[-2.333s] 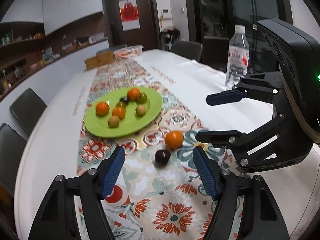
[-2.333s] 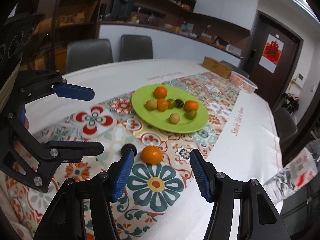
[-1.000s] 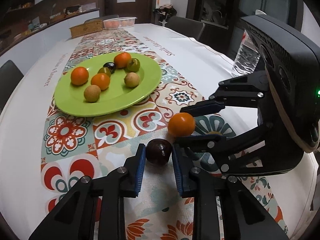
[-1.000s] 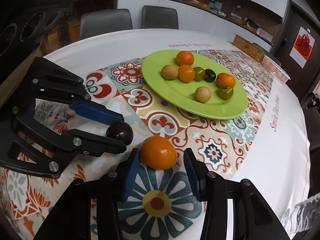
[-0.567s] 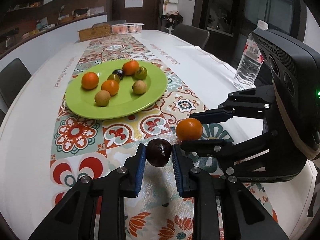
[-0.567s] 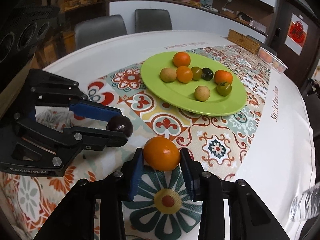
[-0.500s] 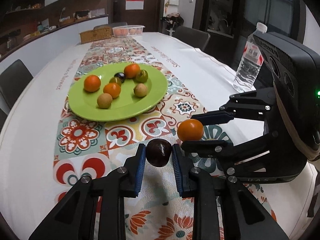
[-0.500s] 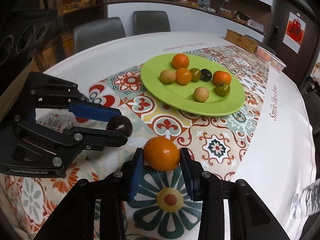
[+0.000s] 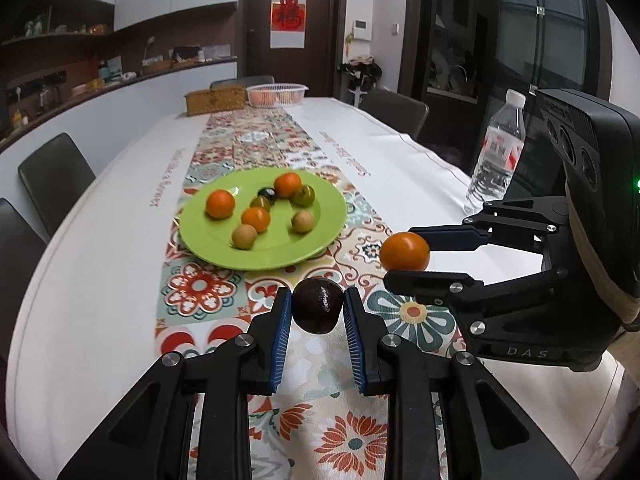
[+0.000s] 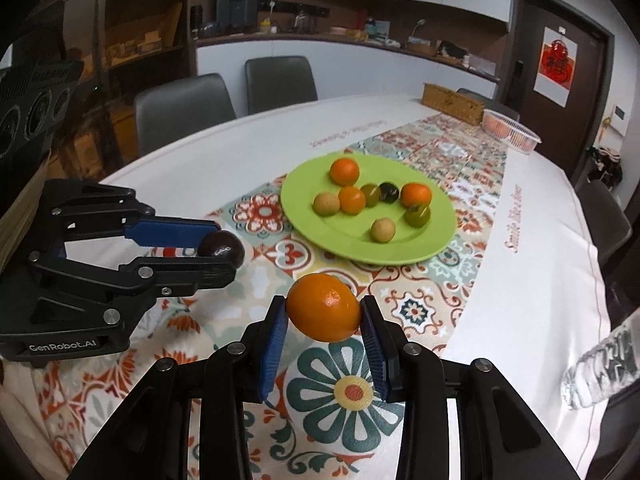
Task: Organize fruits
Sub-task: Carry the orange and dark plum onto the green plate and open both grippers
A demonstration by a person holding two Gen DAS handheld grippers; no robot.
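Note:
My left gripper [image 9: 316, 312] is shut on a dark purple plum [image 9: 319, 305], held clear above the patterned runner. To its right, my right gripper [image 9: 416, 254] clamps an orange [image 9: 405, 251]. In the right wrist view the right gripper [image 10: 324, 314] pinches that orange [image 10: 323, 306] between blue pads, and the left gripper [image 10: 218, 249] with the plum [image 10: 222, 249] hangs at the left. A green plate [image 9: 204, 236] [image 10: 436, 240] ahead of both carries several small fruits: oranges, green ones, tan ones and one dark one.
A water bottle [image 9: 496, 152] stands at the table's right edge. At the far end sit a woven box [image 9: 214, 99] and a clear tub of fruit [image 9: 276, 94]. Grey chairs [image 10: 184, 106] line the table's sides.
Both grippers have risen off the runner, each lifting its fruit. The plate now looks farther off and lower in both views.

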